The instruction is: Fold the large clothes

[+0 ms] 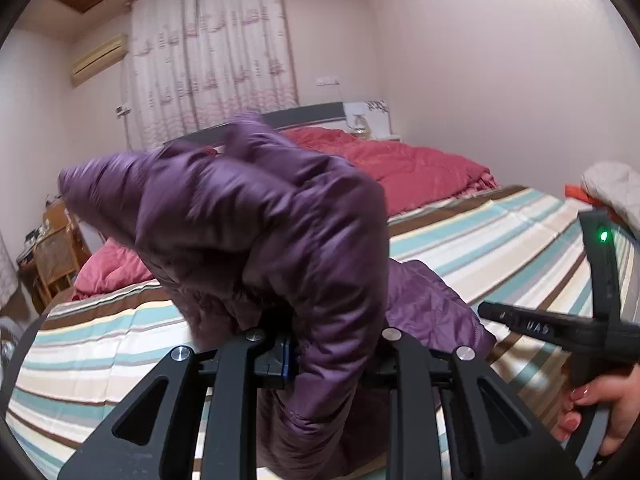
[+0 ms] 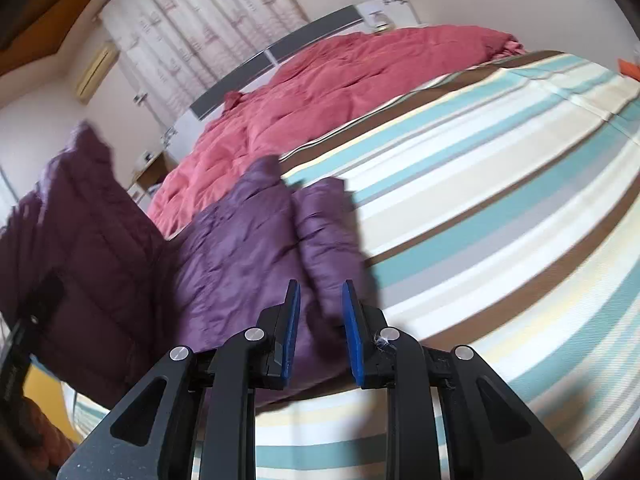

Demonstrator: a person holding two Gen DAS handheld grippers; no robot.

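The left gripper (image 1: 332,356) pinched a bunched fold of the purple puffer jacket (image 1: 256,232), lifted above the striped bed (image 1: 500,236); the right gripper (image 2: 320,332) stood narrowly apart around its edge. Light, puffy, slippery-looking: better gripped at seams.

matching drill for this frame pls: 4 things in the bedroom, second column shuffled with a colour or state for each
1. padded jacket
2. quilt
3. bed sheet
4. right gripper

a. striped teal, cream and brown
b. purple, part of it lifted off the bed
c. blue pads apart
d. pinkish red, bunched near the headboard

Pairs: 1-b, 2-d, 3-a, 4-c
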